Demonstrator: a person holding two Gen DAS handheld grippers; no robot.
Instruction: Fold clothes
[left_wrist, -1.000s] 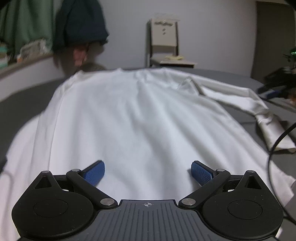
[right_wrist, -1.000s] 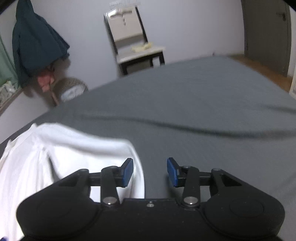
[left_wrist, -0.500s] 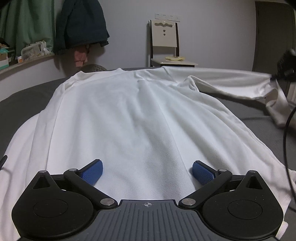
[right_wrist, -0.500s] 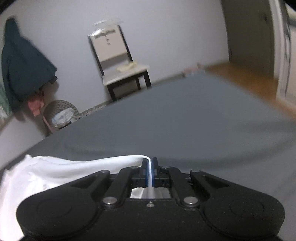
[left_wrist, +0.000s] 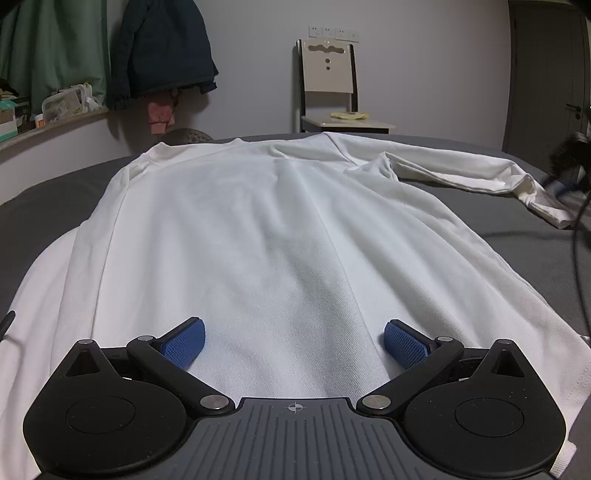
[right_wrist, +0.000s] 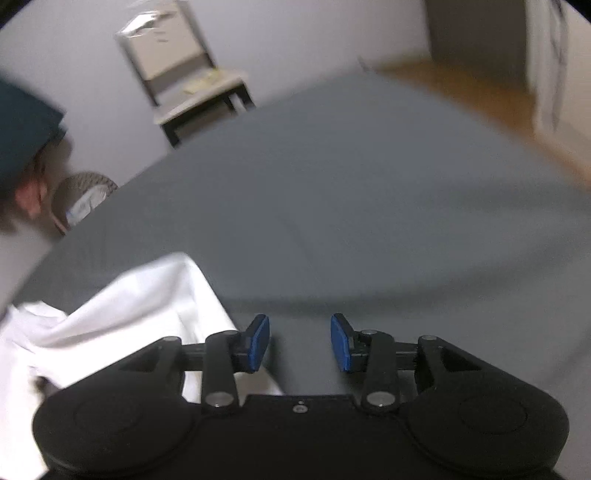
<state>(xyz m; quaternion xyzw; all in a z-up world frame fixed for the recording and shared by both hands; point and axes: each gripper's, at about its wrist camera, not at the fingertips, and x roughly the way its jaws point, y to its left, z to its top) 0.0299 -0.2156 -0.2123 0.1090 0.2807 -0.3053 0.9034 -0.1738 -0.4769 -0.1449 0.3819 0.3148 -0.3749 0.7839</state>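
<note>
A white long-sleeved shirt (left_wrist: 258, 229) lies spread flat on the grey bed (left_wrist: 44, 192), collar at the far end. Its right sleeve (left_wrist: 465, 173) stretches out to the right across the bed. My left gripper (left_wrist: 294, 344) hovers open low over the shirt's hem, nothing between its blue pads. In the right wrist view, the sleeve's cuff end (right_wrist: 155, 310) lies crumpled on the bed (right_wrist: 369, 206), left of my right gripper (right_wrist: 300, 341), which stands open and empty over bare grey sheet. That view is blurred.
A chair (left_wrist: 327, 92) stands against the far wall. Dark and green clothes (left_wrist: 159, 51) hang at the back left above a cluttered ledge (left_wrist: 55, 110). A black cable (left_wrist: 576, 236) runs down the right edge. A round basket (right_wrist: 85, 195) sits beside the bed.
My right gripper shut on the sleeve, pulled it out to the right, then opened and let it drop on the bed. The left gripper has stayed open over the hem.
</note>
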